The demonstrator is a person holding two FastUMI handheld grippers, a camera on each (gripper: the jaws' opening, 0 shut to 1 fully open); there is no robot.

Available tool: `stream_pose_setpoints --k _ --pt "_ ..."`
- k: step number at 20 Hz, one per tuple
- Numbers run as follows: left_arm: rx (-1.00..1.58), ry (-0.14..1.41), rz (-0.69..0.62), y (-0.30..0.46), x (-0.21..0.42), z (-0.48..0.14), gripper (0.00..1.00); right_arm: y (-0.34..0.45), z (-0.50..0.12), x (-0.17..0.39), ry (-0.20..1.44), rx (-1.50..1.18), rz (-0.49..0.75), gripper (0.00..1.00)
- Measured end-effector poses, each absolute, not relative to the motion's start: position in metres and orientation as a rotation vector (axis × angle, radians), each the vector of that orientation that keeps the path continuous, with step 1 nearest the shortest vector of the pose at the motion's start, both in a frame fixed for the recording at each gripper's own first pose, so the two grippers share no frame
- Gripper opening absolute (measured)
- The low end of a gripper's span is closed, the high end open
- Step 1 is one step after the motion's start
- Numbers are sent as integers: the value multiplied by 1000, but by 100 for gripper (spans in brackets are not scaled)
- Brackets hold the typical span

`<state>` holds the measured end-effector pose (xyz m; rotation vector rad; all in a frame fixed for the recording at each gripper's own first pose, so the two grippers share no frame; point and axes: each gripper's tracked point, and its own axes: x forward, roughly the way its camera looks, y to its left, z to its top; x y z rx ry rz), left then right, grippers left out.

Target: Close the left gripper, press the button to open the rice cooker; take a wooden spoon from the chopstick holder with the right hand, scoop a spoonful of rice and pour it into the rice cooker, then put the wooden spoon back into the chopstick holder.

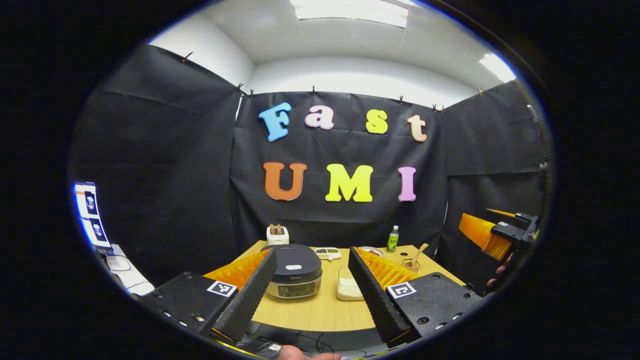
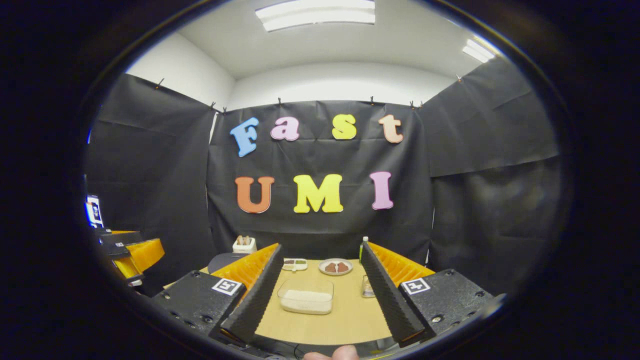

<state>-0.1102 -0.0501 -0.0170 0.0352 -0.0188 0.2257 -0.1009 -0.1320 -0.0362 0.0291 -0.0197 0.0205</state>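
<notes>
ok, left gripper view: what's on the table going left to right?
Toaster → rice cooker → divided snack tray → green bottle → chopstick holder with the wooden spoon.

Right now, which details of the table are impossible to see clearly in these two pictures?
- Left gripper view: the dark-lidded rice cooker has its left edge covered by a finger of the left hand-held gripper; its button is too small to locate.
- Left gripper view: the wooden spoon is tiny, its holder unclear.
- Right gripper view: the clear plastic box of white rice is plain, but the mesh holder is half hidden by a finger of the right hand-held gripper.
</notes>
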Motion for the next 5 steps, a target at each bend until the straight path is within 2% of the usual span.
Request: stream_pose_setpoints --k 5 --pt "75 -23 225 -64 -107 -21 94 -139 -44 -107 -6 29 7 100"
